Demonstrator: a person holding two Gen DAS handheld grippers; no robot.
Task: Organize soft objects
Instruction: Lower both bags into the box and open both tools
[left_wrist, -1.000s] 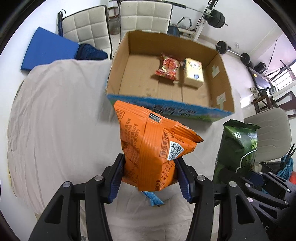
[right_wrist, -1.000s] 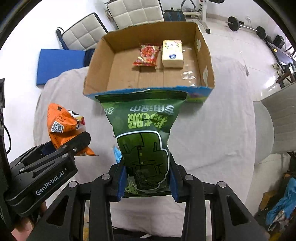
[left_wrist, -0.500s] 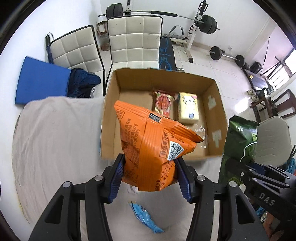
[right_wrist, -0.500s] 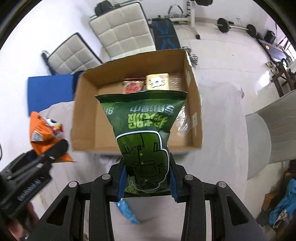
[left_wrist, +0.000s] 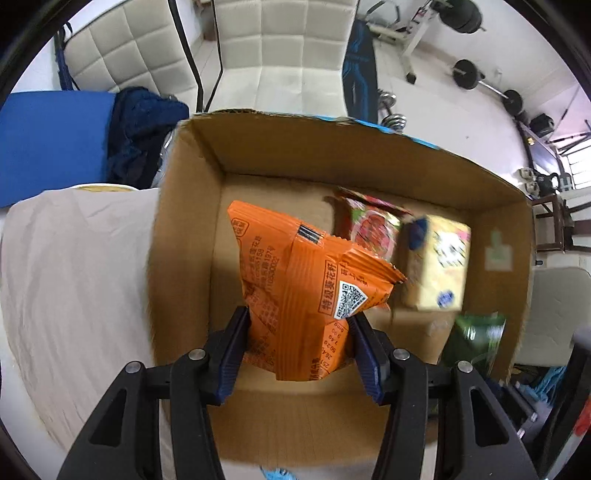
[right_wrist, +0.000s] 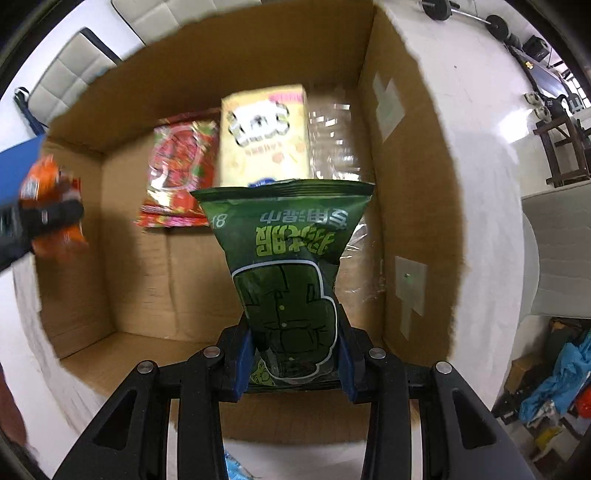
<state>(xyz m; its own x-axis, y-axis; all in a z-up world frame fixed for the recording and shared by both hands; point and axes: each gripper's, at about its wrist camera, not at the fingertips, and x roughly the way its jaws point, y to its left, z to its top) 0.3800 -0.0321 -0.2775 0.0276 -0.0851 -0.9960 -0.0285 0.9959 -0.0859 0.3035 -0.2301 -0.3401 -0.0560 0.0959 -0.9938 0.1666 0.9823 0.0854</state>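
My left gripper (left_wrist: 301, 349) is shut on an orange snack bag (left_wrist: 295, 280), hanging over the left part of the open cardboard box (left_wrist: 184, 236). My right gripper (right_wrist: 293, 363) is shut on a green snack bag (right_wrist: 288, 258) over the box's (right_wrist: 406, 177) right half. A red snack packet (right_wrist: 179, 173) and a yellow tissue pack (right_wrist: 264, 138) lie on the box floor at the far side. In the right wrist view the orange bag (right_wrist: 51, 206) shows blurred at the left edge; in the left wrist view the green bag (left_wrist: 476, 339) appears at lower right.
The box stands on a table under a pale cloth (left_wrist: 74, 280). White padded chairs (left_wrist: 280, 55) and a blue mat (left_wrist: 51, 144) lie beyond it. A small blue wrapper (right_wrist: 236, 467) lies on the cloth at the box's near side. Clear plastic film (right_wrist: 332, 140) lies inside the box.
Both grippers, each still holding its bag, have moved forward and down from in front of the box to above its inside. The box now fills both views.
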